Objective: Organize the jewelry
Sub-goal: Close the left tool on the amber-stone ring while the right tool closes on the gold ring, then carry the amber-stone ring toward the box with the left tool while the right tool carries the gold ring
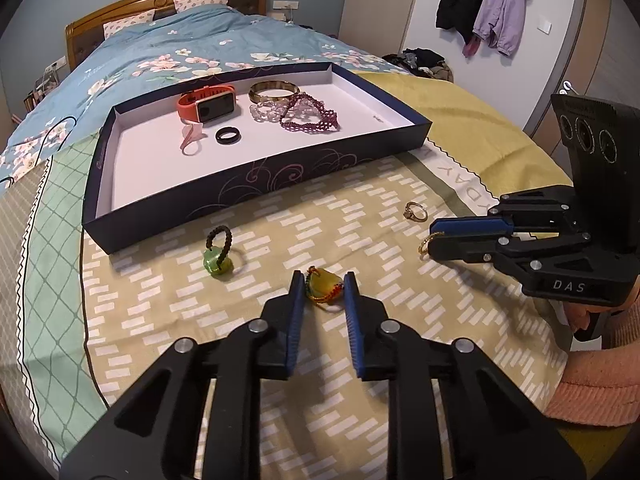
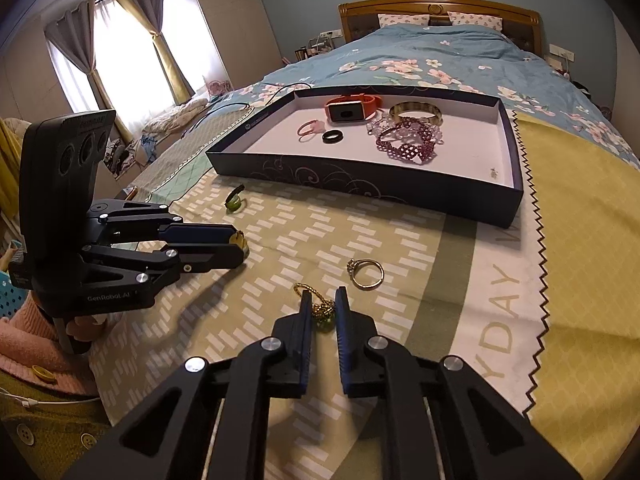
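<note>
Both tools nipped down on jewelry on the bed.
Left tool (image 1: pixel 320 285) pinches the yellow-green pendant (image 1: pixel 323 287); right tool (image 2: pixel 323 305) pinches the gold chain (image 2: pixel 320 303).

You are looking at one tray (image 1: pixel 256 184) holding six pieces: one orange watch (image 1: pixel 206 105), one gold bangle (image 1: pixel 274 91), one clear bead bracelet (image 1: pixel 266 113), one purple bead bracelet (image 1: pixel 310 120), one black ring (image 1: pixel 228 135), one pink ring (image 1: pixel 191 136). Four pieces are lying outside: green pendant (image 1: pixel 218 265), yellow pendant (image 1: pixel 324 287), gold ring (image 1: pixel 416 211), gold chain (image 2: pixel 320 304).
</note>
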A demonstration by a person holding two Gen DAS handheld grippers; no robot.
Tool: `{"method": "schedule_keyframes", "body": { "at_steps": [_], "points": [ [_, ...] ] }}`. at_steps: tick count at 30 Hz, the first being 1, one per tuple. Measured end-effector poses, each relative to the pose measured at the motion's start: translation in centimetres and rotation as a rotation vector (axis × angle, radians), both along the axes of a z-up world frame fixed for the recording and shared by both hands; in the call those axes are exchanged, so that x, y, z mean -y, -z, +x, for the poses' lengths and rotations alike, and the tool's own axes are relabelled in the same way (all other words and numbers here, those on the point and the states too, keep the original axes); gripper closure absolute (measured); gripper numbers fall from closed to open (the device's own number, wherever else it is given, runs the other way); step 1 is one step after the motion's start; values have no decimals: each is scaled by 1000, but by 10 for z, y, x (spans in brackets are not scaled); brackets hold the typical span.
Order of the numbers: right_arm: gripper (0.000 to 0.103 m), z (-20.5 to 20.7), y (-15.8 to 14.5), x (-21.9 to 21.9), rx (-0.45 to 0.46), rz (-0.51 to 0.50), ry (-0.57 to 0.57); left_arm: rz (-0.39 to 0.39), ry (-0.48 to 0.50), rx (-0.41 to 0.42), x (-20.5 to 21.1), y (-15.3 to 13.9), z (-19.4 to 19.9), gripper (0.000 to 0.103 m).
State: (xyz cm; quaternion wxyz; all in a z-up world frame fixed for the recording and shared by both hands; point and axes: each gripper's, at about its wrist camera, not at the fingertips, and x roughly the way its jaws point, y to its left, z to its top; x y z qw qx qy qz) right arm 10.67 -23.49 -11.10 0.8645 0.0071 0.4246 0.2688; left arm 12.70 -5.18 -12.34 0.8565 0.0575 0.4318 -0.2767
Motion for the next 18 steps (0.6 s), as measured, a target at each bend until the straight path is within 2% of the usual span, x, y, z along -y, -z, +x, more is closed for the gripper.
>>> {"method": "schedule_keyframes", "body": {
  "at_steps": [18],
  "points": [
    [94,1,-12,5,29,78,29,-40,-13,45,-6,-14,-7,86]
  ]
}}
